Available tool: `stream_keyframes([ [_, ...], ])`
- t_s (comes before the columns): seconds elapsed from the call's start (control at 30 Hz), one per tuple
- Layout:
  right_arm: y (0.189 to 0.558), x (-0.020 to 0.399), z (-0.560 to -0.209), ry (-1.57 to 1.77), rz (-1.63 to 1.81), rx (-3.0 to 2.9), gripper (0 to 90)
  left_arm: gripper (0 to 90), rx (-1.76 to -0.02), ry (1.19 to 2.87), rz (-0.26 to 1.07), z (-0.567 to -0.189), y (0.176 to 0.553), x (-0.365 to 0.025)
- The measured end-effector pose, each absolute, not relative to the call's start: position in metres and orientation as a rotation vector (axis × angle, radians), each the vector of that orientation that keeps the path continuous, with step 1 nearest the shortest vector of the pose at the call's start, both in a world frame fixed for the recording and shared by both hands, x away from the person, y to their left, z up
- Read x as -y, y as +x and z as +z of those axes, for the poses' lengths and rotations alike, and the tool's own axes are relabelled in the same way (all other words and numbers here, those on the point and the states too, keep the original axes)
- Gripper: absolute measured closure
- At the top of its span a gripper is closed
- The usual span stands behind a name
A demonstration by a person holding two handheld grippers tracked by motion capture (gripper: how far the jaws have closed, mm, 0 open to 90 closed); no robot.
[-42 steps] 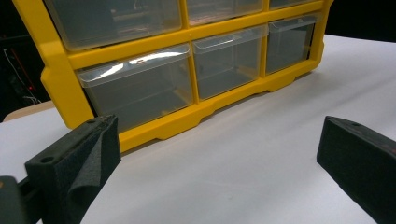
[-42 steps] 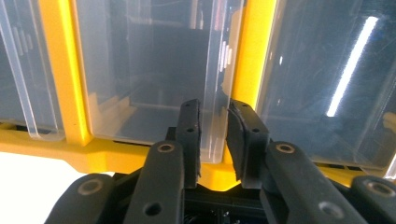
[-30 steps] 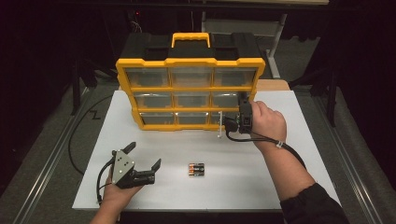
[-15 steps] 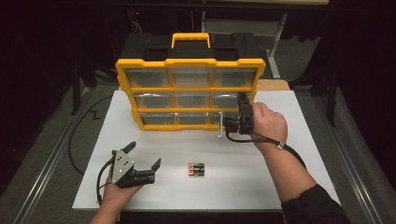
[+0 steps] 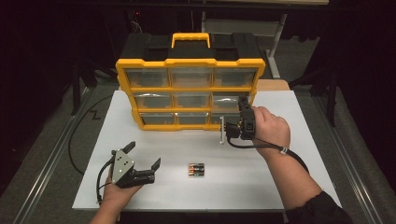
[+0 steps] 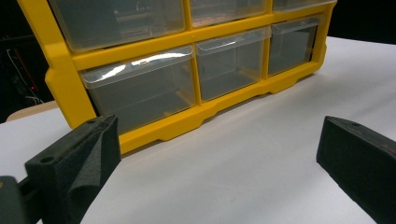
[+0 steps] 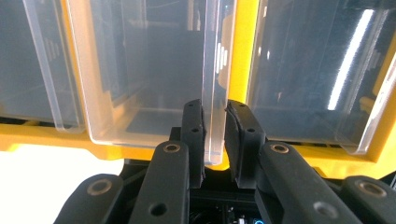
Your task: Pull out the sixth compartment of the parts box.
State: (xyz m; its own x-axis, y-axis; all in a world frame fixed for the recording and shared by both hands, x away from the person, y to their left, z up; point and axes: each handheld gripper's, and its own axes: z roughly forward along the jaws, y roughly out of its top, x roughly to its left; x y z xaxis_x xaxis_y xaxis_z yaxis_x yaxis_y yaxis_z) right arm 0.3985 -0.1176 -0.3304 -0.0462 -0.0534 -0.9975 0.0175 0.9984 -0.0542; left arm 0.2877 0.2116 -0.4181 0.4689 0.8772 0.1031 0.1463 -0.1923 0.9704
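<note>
right gripper (image 7: 214, 128): clamped on clear plastic drawer (image 7: 154, 74) front | yellow drawer cabinet (image 5: 190, 93): drawers look empty | left gripper (image 5: 142, 158): wide, holding nothing

Left gripper (image 5: 142, 158): black body, grey three-cornered plate on top with small dark screw holes; black cable loops off its rear. Jaws black, blocky, matte foam-like faces (one hole visible near a tip). Right gripper (image 5: 225, 129): black linkage arms with round silver-grey rivets, slim black pads; black cable trails along the forearm. Dark sleeve at the right elbow; thin band at the wrist.
</note>
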Motion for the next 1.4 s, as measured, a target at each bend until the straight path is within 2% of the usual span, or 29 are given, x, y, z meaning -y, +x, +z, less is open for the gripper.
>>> stream_keyframes([
  [1.4, 0.358, 0.124, -0.33, -0.045, -0.022, -1.637, 79.9, 0.9, -0.903, 1.649, 0.859, -0.418, 0.288, -0.212],
])
